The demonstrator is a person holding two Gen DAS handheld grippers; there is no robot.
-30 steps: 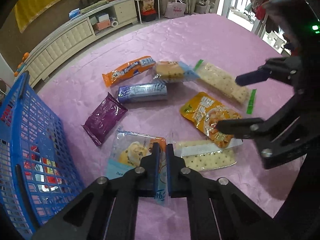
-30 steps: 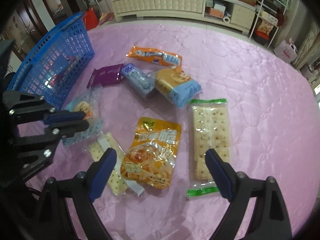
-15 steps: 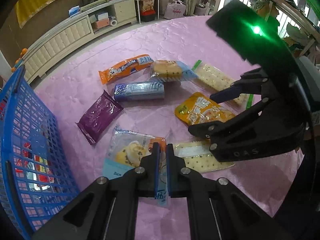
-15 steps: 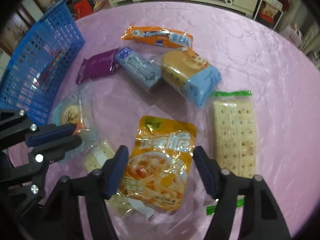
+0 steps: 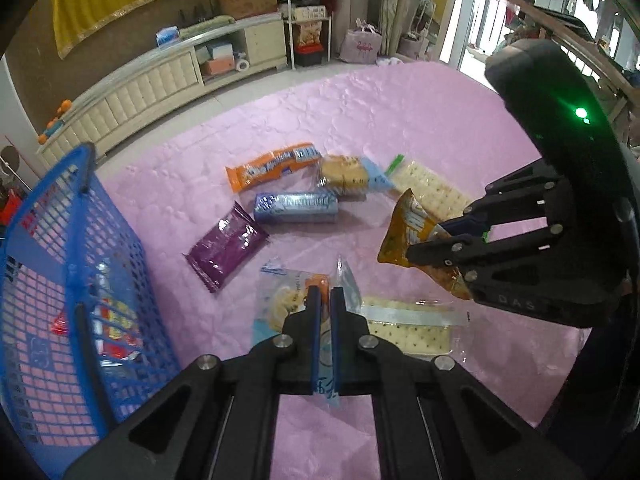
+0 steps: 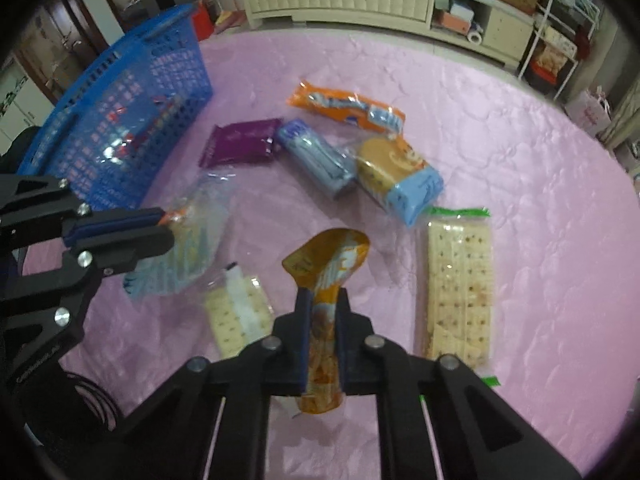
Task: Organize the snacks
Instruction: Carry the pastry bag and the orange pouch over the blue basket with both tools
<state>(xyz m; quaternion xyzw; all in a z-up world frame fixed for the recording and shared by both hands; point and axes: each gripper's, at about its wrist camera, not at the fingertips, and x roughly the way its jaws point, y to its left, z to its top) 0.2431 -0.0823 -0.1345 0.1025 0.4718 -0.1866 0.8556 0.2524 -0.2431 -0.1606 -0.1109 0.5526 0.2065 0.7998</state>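
Blue basket (image 6: 120, 120) lies at 10 o'clock from right gripper (image 6: 323, 328), clamped on orange pouch (image 6: 326, 280); left gripper (image 5: 325, 320), nearer the basket, pinches clear bread pack (image 5: 280, 300).

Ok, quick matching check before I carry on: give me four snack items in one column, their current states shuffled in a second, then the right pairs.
1. yellow pouch
2. clear bread packet
3. purple packet
4. red-wrapped snack

a. inside the blue basket
b. clamped in the left gripper
c. lying loose on the pink tablecloth
d. clamped in the right gripper, lifted

Pairs: 1-d, 2-b, 3-c, 4-a
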